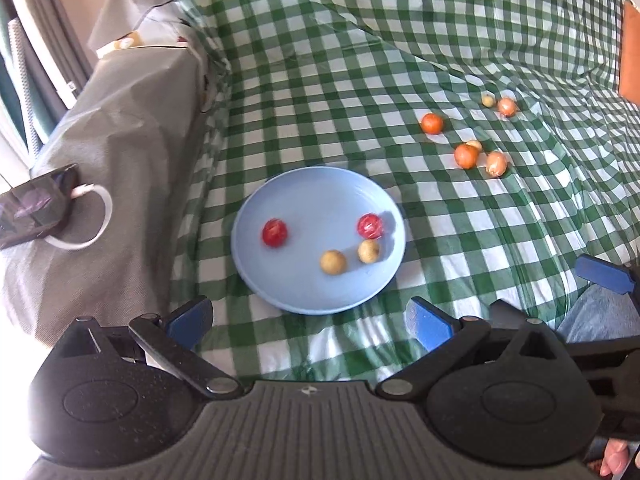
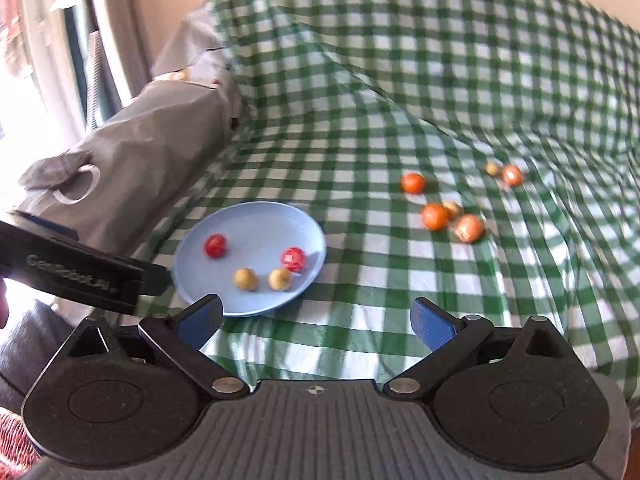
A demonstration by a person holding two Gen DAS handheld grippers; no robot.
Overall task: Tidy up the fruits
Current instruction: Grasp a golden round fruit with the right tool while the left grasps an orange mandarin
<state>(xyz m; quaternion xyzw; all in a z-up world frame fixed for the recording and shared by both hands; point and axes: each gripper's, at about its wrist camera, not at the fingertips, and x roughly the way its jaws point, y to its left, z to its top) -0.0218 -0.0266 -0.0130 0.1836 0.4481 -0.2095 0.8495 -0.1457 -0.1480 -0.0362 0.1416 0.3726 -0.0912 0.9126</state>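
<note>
A light blue plate lies on the green checked cloth. On it are two red fruits and two yellow ones. Several orange and small yellow fruits lie loose on the cloth to the right: one orange alone, a cluster, and a far pair. My left gripper is open just before the plate's near rim, holding nothing. My right gripper is open near the plate's right side, empty.
A grey covered block rises left of the plate, with a phone and a white cable on it. The cloth slopes up behind. The right gripper's blue fingertip shows at right; the left gripper's body crosses at left.
</note>
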